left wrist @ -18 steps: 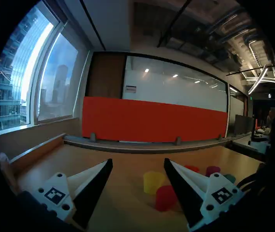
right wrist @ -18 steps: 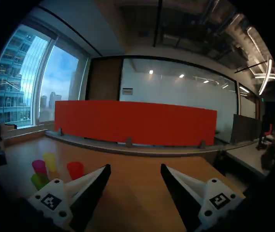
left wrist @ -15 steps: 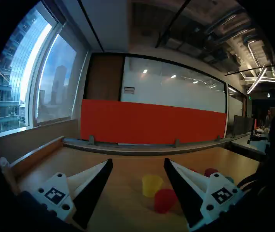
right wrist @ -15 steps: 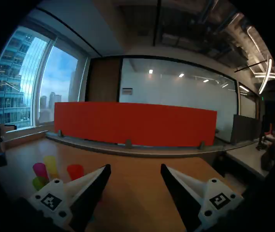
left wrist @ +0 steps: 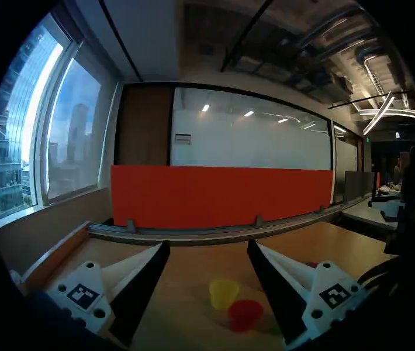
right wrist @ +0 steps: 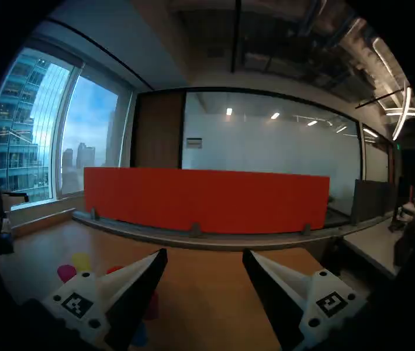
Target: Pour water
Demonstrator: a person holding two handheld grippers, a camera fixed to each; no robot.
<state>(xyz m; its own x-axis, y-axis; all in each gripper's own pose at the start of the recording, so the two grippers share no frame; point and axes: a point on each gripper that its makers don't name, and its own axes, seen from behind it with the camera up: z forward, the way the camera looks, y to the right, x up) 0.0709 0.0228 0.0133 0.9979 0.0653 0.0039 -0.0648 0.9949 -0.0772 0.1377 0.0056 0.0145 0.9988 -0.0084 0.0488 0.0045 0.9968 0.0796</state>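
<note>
Small plastic cups stand together on a wooden table. In the left gripper view a yellow cup [left wrist: 223, 292] and a red cup [left wrist: 244, 315] sit low between the fingers of my left gripper [left wrist: 207, 248], which is open and holds nothing. In the right gripper view a magenta cup [right wrist: 66, 272], a yellow cup [right wrist: 81, 261] and a red cup [right wrist: 111, 270] peek out at the lower left, partly behind the left finger of my right gripper [right wrist: 204, 255]. That gripper is open too, with bare table between its fingers.
An orange divider panel [left wrist: 219, 196] [right wrist: 204, 199] runs along the far edge of the wooden table [right wrist: 207, 310]. Tall windows [left wrist: 26, 146] lie to the left, with a raised wooden ledge [left wrist: 55, 257] below them. Another desk [right wrist: 371, 240] stands at the right.
Both views have tilted upward, so the cups have slid lower in each. In the right gripper view they are now more hidden behind the left finger. Both grippers stay open.
</note>
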